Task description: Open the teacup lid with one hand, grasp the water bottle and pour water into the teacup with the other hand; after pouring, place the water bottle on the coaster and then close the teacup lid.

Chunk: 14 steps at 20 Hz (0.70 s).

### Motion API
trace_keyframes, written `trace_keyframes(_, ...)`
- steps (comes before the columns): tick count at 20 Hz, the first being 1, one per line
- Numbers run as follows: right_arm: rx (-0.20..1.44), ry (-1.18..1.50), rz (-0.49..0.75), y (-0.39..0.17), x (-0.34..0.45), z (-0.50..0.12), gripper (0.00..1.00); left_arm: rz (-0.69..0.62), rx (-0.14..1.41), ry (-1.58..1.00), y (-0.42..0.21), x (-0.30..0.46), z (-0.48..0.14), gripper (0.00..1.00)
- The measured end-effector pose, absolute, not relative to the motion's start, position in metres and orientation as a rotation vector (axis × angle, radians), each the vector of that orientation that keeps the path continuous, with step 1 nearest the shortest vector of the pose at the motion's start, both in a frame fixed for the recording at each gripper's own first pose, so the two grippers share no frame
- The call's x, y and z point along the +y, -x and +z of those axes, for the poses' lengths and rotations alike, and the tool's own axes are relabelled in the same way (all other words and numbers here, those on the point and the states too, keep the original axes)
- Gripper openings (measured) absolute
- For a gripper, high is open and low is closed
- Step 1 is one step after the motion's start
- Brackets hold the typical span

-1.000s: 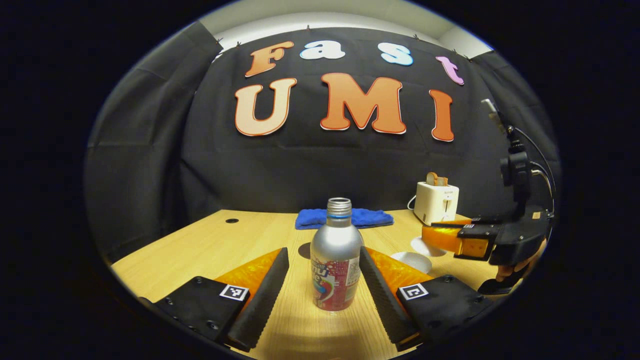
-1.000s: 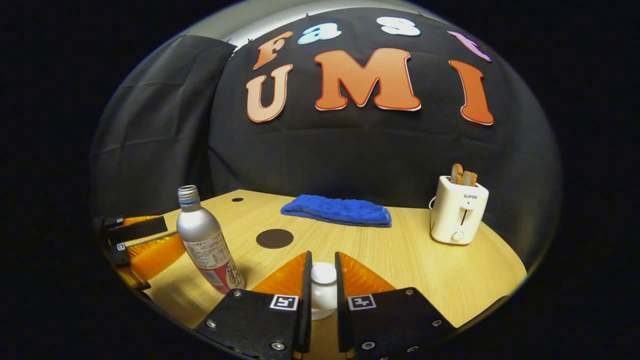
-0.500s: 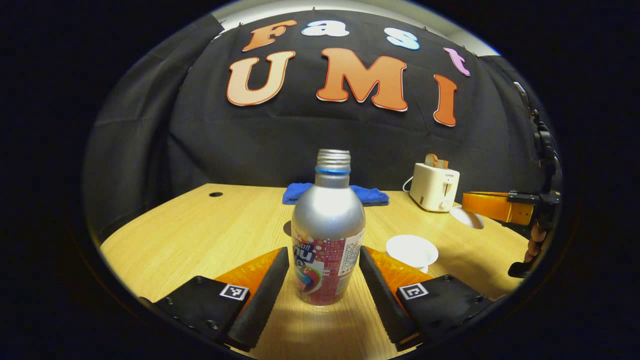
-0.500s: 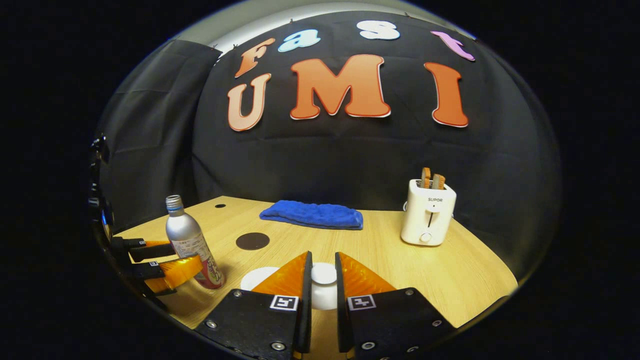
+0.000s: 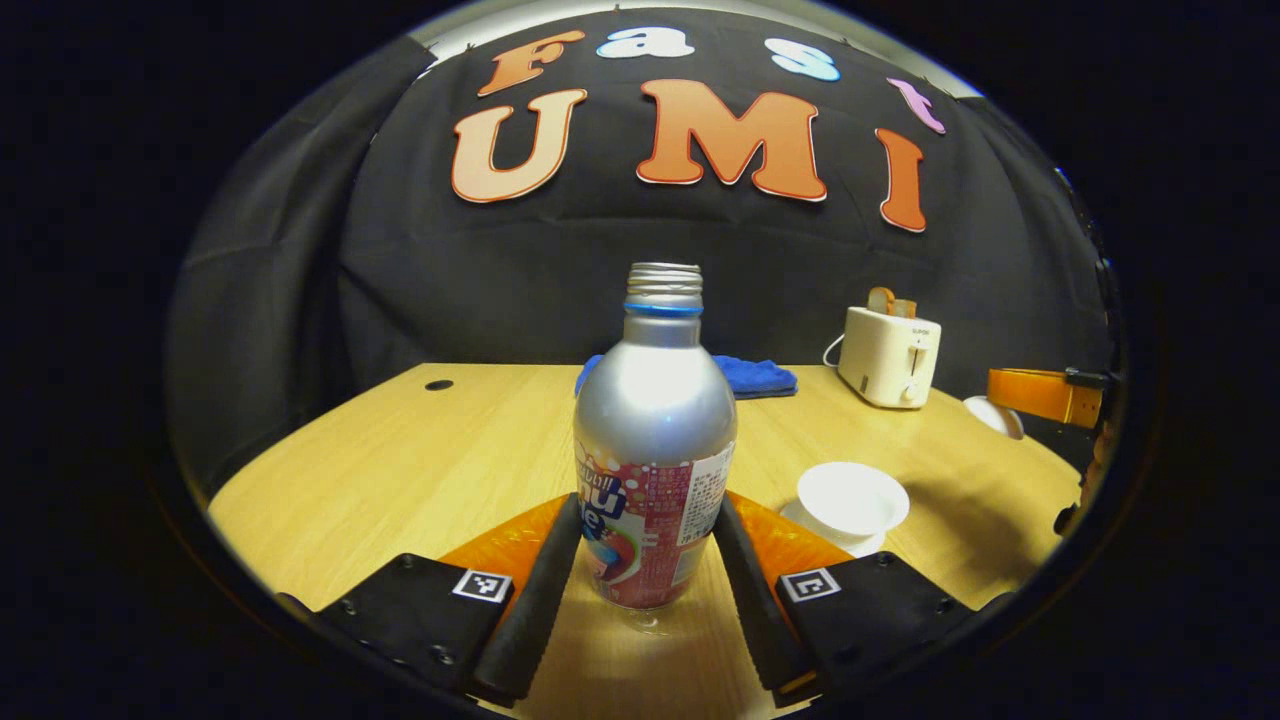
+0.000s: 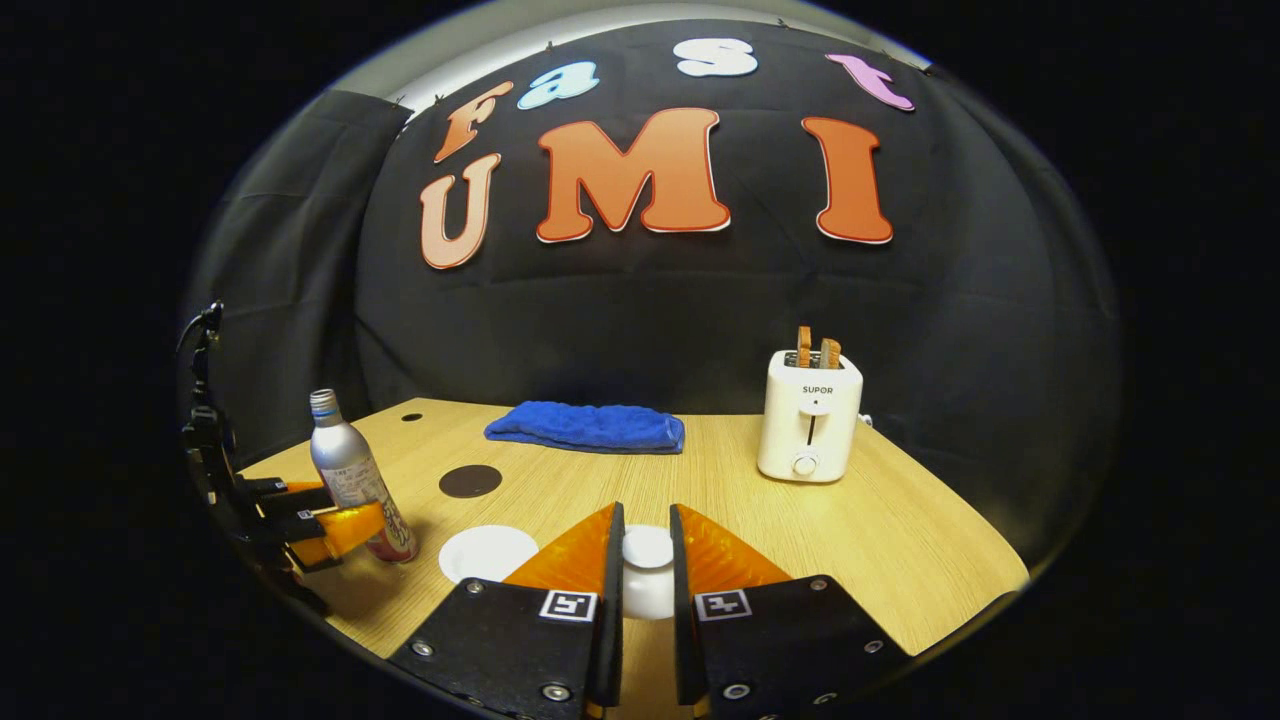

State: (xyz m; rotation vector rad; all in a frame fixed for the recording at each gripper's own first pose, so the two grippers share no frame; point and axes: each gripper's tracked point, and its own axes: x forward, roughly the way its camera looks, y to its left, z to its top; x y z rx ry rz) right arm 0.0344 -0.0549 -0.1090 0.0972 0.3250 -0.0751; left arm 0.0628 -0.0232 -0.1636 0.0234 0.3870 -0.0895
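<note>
Since a second ago the left gripper point(image 5: 645, 560) has closed in on the water bottle point(image 5: 652, 470), its pads now touching both sides at frame centre. At lower centre of the right gripper view, the right gripper point(image 6: 645, 570) clamps the teacup lid point(image 6: 647, 548), lifted off the open teacup point(image 5: 852, 497), lower right.

Light wooden table point(image 6: 900, 540) before black cloth wall point(image 6: 650, 320)
</note>
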Motion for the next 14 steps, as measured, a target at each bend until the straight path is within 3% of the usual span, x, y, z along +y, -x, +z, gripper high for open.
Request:
trace_keyframes(2, 0.322, -0.088, -0.085, -0.031, -0.062, -0.109, 0.21, -0.083, 0.378, -0.097, -0.069, -0.021, -0.157, 0.78)
trace_keyframes(3, 0.32, -0.08, -0.091, -0.03, -0.065, -0.109, 0.22, -0.08, 0.379, -0.14, -0.07, -0.018, -0.157, 0.83)
trace_keyframes(4, 0.315, -0.076, -0.1, -0.027, -0.068, -0.107, 0.22, -0.078, 0.378, -0.185, -0.071, -0.017, -0.156, 0.78)
trace_keyframes(6, 0.312, -0.07, -0.11, -0.021, -0.074, -0.107, 0.22, -0.079, 0.376, -0.281, -0.073, -0.017, -0.155, 0.79)
trace_keyframes(7, 0.308, -0.067, -0.113, -0.019, -0.077, -0.106, 0.22, -0.081, 0.37, -0.328, -0.073, -0.017, -0.154, 0.83)
trace_keyframes(8, 0.307, -0.066, -0.118, -0.017, -0.079, -0.106, 0.22, -0.08, 0.366, -0.377, -0.074, -0.017, -0.152, 0.78)
trace_keyframes(12, 0.308, -0.067, -0.132, -0.011, -0.087, -0.107, 0.21, -0.087, 0.351, -0.552, -0.08, -0.018, -0.151, 0.87)
trace_keyframes(14, 0.313, -0.043, -0.134, -0.008, -0.09, -0.11, 0.22, -0.097, 0.363, -0.645, -0.081, -0.02, -0.156, 0.83)
